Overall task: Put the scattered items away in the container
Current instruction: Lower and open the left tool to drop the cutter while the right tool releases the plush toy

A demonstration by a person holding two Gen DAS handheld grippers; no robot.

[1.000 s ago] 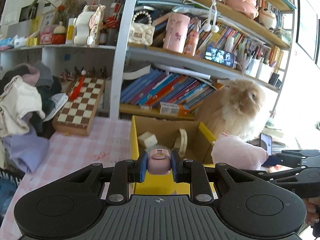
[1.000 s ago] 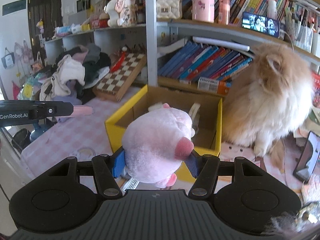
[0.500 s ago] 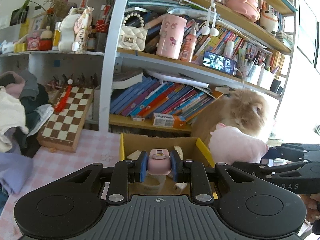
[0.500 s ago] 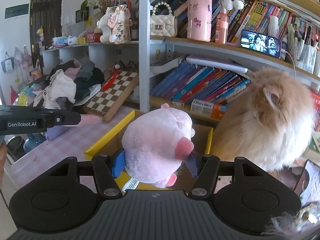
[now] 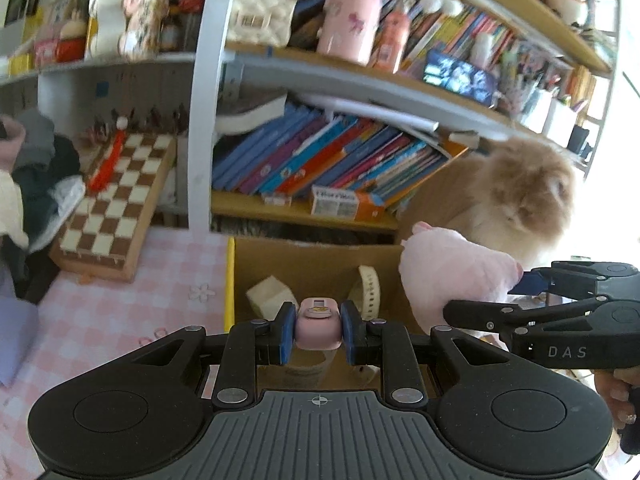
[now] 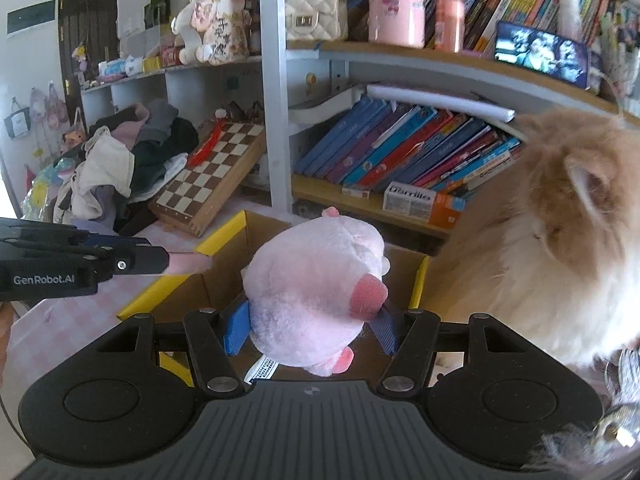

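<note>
- Pink little case (image 5: 318,324) sits clamped between the left gripper (image 5: 316,330) fingers, poised above the cardboard box (image 5: 320,264) for dropping.
- Pink plush pig (image 6: 316,292) is squeezed by the right gripper (image 6: 310,330), likewise over the box.
- Beyond the fingertips, a fluffy cat (image 6: 560,240) sits just beside the box.

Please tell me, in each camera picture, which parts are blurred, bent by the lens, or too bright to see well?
Left wrist view: upper shelves smeared by motion blur, white shelf post bowed by the fisheye, right edge behind the cat washed out; the small pink item in the left gripper stays sharp. Right wrist view: sharper overall, the pink plush crisp, the post less curved.
</note>
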